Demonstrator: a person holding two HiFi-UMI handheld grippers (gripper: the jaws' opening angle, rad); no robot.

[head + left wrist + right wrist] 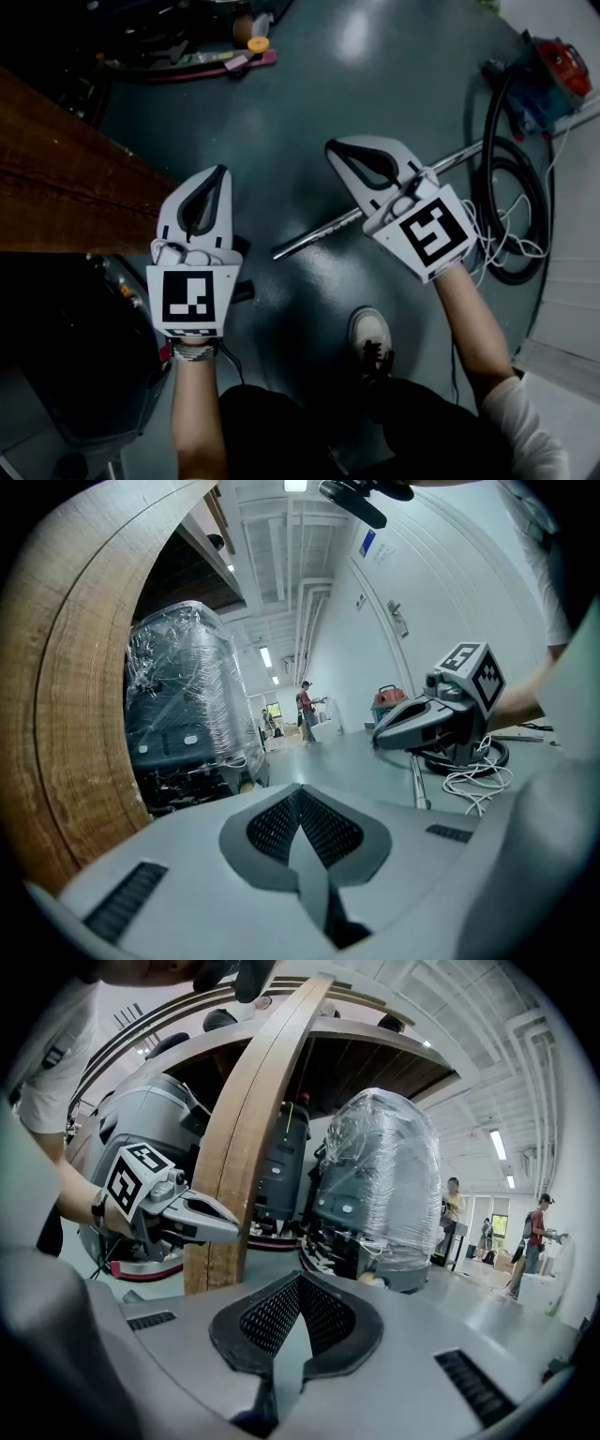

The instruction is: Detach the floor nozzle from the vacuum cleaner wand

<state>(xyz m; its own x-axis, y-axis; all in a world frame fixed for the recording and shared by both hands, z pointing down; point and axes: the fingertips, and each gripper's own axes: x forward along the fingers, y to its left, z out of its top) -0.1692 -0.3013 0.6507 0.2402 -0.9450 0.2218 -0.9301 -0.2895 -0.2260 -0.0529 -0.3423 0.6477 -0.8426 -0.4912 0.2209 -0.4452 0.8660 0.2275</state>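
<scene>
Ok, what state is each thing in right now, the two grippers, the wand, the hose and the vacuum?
wand: lying on the floor, not gripped.
left gripper: shut, empty, held over the floor.
right gripper: shut, empty, held above the wand.
hose: looped on the floor.
vacuum: sitting on the floor by the hose.

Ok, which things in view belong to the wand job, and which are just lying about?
Job: wand, hose, vacuum, left gripper, right gripper (both shut, empty). I can't make out the nozzle.
Lying about: wood beam, white cable, wrapped machine.
</scene>
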